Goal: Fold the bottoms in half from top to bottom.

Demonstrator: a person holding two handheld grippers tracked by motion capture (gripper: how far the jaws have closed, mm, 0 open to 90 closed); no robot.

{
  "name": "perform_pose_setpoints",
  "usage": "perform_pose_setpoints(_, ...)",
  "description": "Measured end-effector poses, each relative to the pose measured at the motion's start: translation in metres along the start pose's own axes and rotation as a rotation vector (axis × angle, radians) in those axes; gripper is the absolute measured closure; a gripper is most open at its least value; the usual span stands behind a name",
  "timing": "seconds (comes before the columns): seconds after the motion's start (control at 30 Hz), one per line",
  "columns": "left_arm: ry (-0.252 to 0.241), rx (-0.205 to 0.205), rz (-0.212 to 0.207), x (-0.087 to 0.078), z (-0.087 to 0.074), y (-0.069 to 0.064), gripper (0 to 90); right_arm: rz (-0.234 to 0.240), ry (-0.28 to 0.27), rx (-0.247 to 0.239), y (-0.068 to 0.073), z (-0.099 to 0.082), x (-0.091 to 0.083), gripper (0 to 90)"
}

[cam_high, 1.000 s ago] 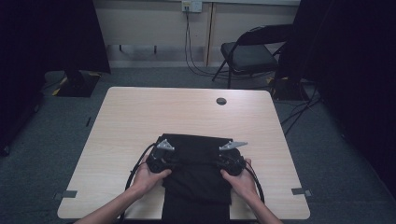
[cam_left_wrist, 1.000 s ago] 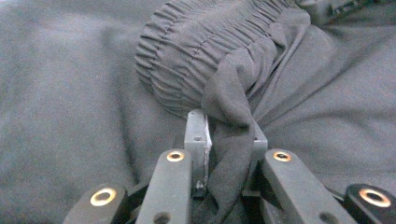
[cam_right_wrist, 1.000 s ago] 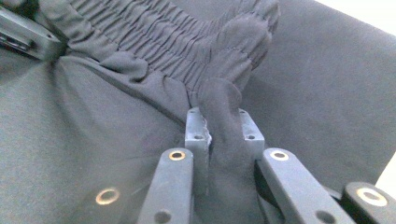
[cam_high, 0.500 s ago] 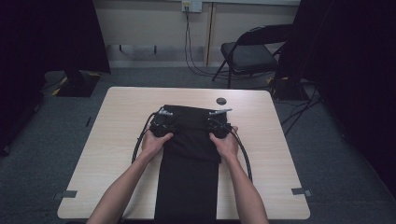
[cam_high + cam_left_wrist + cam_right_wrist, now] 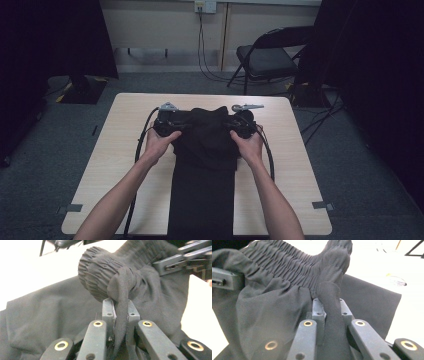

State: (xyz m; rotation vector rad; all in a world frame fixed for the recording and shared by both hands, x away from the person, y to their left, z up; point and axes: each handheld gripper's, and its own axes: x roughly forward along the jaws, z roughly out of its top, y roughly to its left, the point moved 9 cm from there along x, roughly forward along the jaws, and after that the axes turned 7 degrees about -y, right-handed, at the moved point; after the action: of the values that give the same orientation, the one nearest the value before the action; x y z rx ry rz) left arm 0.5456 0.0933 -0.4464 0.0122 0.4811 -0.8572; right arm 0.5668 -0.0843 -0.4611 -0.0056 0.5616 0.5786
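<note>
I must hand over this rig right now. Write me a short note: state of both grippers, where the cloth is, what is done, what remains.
Left gripper: shut on the black garment, pinching a fold beside its elastic waistband; its jaws have just been closing further.
Right gripper: shut on the same garment at the other side of the waistband.
Garment: on the table, its waistband end held up off the far half, the rest running back to the near edge.
Done: both sides gripped, that end raised.
Left: probably folding or laying it flat, then releasing.

Right gripper (image 5: pixel 331 305) jaws pinch a fold of the black garment (image 5: pixel 274 302) beside its gathered waistband (image 5: pixel 294 265)
</note>
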Motion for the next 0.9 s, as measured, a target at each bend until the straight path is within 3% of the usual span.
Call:
perform_pose_setpoints(0.07,-0.039,0.005,-0.022,-0.015,0.011,-0.015,83.0,0.027,-0.021,-0.017,0.010,0.006,-0.021,80.8)
perform_pose_setpoints(0.13,-0.063,0.041,-0.038,-0.029,0.021,-0.030,83.0,0.044,-0.048,-0.030,0.020,0.014,-0.040,80.9)
perform_pose_setpoints(0.2,-0.079,0.041,-0.055,-0.040,0.028,-0.044,83.0,0.074,-0.073,-0.033,0.031,0.023,-0.061,80.9)
perform_pose_setpoints(0.23,-0.096,0.044,-0.083,-0.048,0.031,-0.055,83.0,0.090,-0.079,-0.033,0.036,0.025,-0.069,80.9)
perform_pose_setpoints(0.37,-0.135,0.096,-0.092,-0.074,0.035,-0.077,83.0,0.151,-0.126,-0.042,0.061,0.032,-0.111,80.9)
perform_pose_setpoints(0.47,-0.154,0.101,-0.120,-0.092,0.039,-0.092,82.9,0.195,-0.155,-0.054,0.076,0.036,-0.133,80.9)
perform_pose_setpoints(0.53,-0.165,0.133,-0.138,-0.107,0.044,-0.106,82.8,0.215,-0.173,-0.067,0.084,0.040,-0.145,80.9)
perform_pose_setpoints(0.6,-0.153,0.108,-0.150,-0.116,0.042,-0.113,82.8,0.248,-0.183,-0.057,0.092,0.043,-0.158,80.9)
perform_pose_setpoints(0.67,-0.109,0.099,-0.141,-0.116,0.028,-0.114,82.7,0.258,-0.164,-0.046,0.095,0.034,-0.163,80.9)
perform_pose_setpoints(0.73,-0.027,0.084,-0.132,-0.103,-0.001,-0.111,82.6,0.242,-0.119,-0.039,0.091,0.016,-0.157,80.9)
perform_pose_setpoints(0.83,0.046,0.011,-0.143,-0.083,-0.046,-0.102,82.6,0.223,-0.022,-0.010,0.081,-0.022,-0.132,80.9)
perform_pose_setpoints(0.9,0.123,-0.024,-0.131,-0.069,-0.073,-0.097,82.6,0.216,0.053,0.006,0.077,-0.050,-0.115,80.9)
